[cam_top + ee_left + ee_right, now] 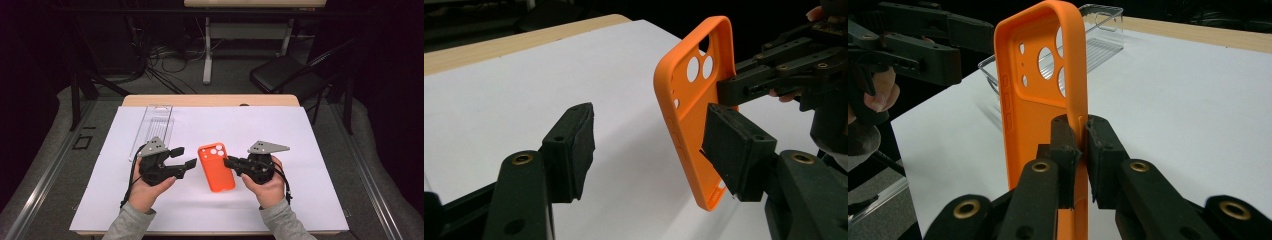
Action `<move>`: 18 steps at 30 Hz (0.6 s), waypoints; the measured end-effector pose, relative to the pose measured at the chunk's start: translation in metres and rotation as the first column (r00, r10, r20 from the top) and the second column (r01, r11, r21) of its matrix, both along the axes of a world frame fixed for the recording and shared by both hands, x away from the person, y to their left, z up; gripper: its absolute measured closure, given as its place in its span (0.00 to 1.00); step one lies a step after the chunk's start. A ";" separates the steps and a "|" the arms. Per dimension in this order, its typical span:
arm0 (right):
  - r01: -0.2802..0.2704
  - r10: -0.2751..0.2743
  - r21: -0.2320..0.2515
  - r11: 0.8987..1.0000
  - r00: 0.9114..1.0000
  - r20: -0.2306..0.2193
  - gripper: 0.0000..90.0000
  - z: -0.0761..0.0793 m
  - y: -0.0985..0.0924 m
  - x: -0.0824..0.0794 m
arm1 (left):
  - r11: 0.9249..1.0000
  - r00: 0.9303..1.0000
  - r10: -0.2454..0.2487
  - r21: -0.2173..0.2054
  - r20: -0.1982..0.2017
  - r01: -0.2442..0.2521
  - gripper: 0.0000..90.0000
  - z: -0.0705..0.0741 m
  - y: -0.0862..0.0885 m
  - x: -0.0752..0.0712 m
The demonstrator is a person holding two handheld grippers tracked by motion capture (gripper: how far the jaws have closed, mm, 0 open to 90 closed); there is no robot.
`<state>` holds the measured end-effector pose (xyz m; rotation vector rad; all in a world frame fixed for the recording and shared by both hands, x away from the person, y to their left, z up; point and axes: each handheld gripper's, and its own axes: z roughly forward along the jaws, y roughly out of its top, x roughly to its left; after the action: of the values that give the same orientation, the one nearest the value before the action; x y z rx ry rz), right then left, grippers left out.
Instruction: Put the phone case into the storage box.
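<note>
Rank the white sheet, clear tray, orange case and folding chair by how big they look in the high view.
1. White sheet, by far the largest.
2. Folding chair, though it sits farther off on the floor, so its true size is unsure.
3. Clear tray and orange case: close in apparent size; the tray is longer, but I would not rank them.

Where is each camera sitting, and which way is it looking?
High view: sits above the person's side, looks forward and down on the table; shows both hands, sleeves, left gripper and right gripper.
Left gripper view: rides the left gripper, looks along its open fingers at the orange case.
Right gripper view: rides the right gripper, whose fingers pinch the case's edge; the clear tray lies behind.
Shared: all show the case; each gripper view shows the other gripper.
</note>
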<state>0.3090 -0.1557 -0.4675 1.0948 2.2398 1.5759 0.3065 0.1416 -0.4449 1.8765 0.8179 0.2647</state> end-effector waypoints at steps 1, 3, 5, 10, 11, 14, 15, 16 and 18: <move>0.002 -0.002 0.000 1.000 1.000 0.001 0.92 0.000 0.000 0.000 | 1.000 1.000 -0.003 0.002 -0.001 0.003 0.42 0.000 -0.001 0.000; 0.006 -0.006 -0.003 1.000 1.000 0.002 0.92 0.000 0.001 -0.001 | 1.000 1.000 -0.003 0.012 0.004 0.003 0.42 0.000 -0.001 -0.001; 0.006 -0.006 -0.005 1.000 1.000 -0.002 0.92 0.000 0.002 -0.001 | 1.000 1.000 0.001 0.022 0.010 -0.002 0.42 0.000 -0.003 -0.001; 0.015 -0.015 -0.030 0.999 1.000 -0.001 0.92 0.000 0.006 -0.003 | 0.998 0.999 0.014 0.058 0.038 -0.016 0.42 0.000 -0.008 -0.005; 0.017 -0.018 -0.033 0.999 1.000 -0.003 0.92 0.001 0.006 -0.004 | 0.998 0.999 0.016 0.066 0.045 -0.019 0.42 0.000 -0.009 -0.005; 0.024 -0.024 -0.041 0.999 1.000 0.001 0.92 0.001 0.009 -0.006 | 0.995 0.998 0.025 0.090 0.063 -0.031 0.42 0.000 -0.011 -0.007; 0.021 -0.021 -0.046 0.999 1.000 0.004 0.92 0.000 0.010 -0.006 | 0.995 0.997 0.026 0.098 0.068 -0.032 0.42 0.000 -0.012 -0.007; 0.021 -0.021 -0.047 0.999 1.000 0.003 0.92 0.000 0.010 -0.007 | 0.994 0.997 0.030 0.106 0.073 -0.037 0.42 0.000 -0.013 -0.008; 0.023 -0.022 -0.052 0.998 1.000 0.008 0.92 0.000 0.012 -0.007 | 0.992 0.996 0.036 0.121 0.084 -0.046 0.42 -0.001 -0.014 -0.008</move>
<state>0.3016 -0.1436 -0.4678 1.0941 2.2422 1.5024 0.2981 0.1275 -0.4455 1.9510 0.8007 0.4228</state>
